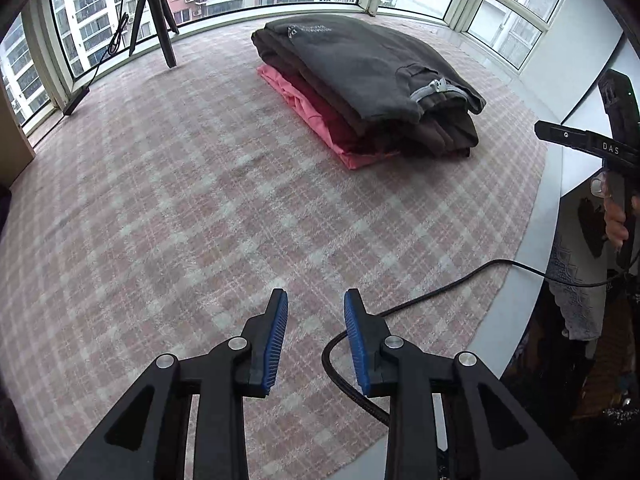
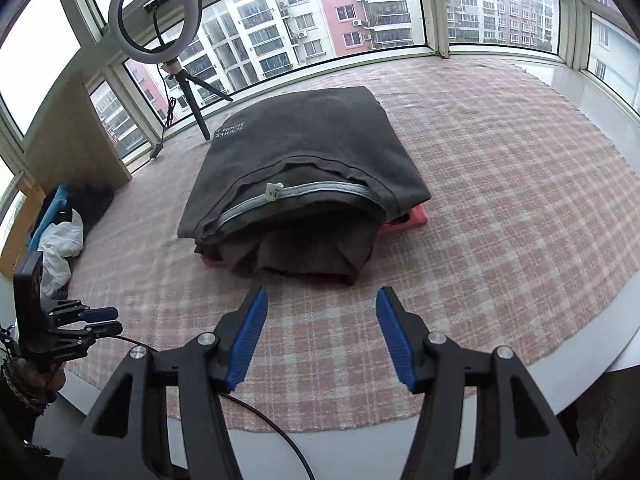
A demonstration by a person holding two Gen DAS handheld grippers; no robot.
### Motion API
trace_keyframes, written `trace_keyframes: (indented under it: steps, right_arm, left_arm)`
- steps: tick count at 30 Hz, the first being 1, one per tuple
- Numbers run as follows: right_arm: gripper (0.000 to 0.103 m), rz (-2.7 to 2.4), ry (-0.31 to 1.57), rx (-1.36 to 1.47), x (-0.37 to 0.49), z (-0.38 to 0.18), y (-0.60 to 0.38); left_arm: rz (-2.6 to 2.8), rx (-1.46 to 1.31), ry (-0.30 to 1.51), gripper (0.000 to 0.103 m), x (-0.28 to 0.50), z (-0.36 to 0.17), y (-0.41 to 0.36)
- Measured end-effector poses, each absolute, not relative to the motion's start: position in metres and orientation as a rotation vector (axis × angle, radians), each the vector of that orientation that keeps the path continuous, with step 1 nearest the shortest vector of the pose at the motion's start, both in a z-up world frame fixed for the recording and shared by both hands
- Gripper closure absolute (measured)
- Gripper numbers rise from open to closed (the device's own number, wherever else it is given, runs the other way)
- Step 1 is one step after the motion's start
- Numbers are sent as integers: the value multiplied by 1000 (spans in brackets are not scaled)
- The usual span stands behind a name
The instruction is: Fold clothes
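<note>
Sitting on top: the dark grey T-shirt (image 2: pixel 304 152) lies folded flat, neck label and pale collar band facing the near edge, print showing at its far corner.
Stack: the pile of folded clothes (image 1: pixel 360 92) holds brown garments under the grey one and a pink garment (image 1: pixel 304 116) at the bottom, its edge peeking out on both sides.
Place: the pile rests toward the far middle of the pink checked cloth (image 1: pixel 200 220) that covers the round table (image 2: pixel 592 360), near the windows.
Left gripper (image 1: pixel 316 300): jaws a little apart, nothing between the blue pads, hanging over bare cloth well short of the pile.
Right gripper (image 2: pixel 322 300): jaws wider apart, also empty, pointed at the near side of the pile but not touching it.
Progress: the visible garments all look folded and stacked, so this round seems done.
Left to do: loose clothing, white and dark, lies heaped off the table's left side (image 2: pixel 60 240); I judge that may be next, though I cannot tell.
Surroundings: ring light on a tripod (image 2: pixel 160 20) by the glass; black cable (image 1: pixel 400 304) trailing across the table edge.
</note>
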State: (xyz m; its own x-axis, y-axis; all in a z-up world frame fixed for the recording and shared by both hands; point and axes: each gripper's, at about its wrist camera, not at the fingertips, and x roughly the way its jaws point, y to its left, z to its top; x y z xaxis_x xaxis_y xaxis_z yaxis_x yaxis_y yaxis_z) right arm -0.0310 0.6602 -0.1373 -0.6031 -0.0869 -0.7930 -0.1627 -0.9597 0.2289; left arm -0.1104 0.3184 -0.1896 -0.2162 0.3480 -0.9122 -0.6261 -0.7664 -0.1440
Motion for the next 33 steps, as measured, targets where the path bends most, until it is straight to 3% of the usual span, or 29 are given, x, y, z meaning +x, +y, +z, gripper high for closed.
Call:
trace_keyframes:
  steps: [5, 9, 14, 19, 23, 25, 30, 33]
  right_arm:
    - [48, 2739, 292, -1422, -17, -168, 606]
    - [55, 2697, 308, -1504, -15, -195, 576]
    - [55, 2608, 248, -1633, 19, -205, 552]
    - [55, 2532, 357, -1642, 83, -179, 537]
    - [52, 2560, 392, -1439, 117, -133, 512]
    - [42, 2556, 327, -1353, 124, -114, 488]
    - [36, 2584, 203, -1222, 136, -78, 425]
    - [35, 2612, 218, -1187, 144, -67, 400]
  left_arm:
    - [2007, -1405, 377, 75, -78, -212, 310]
    - [1967, -1385, 382, 74, -53, -224, 310]
    - [1909, -1383, 403, 70, -16, -224, 294]
    - [1939, -1402, 420, 70, 30, -207, 234]
    - [2068, -1338, 366, 69, 45, -162, 191]
    - [2150, -1279, 316, 62, 43, -136, 180]
    - [2262, -1192, 219, 32, 42, -96, 169]
    - [2271, -1195, 209, 28, 49, -89, 165]
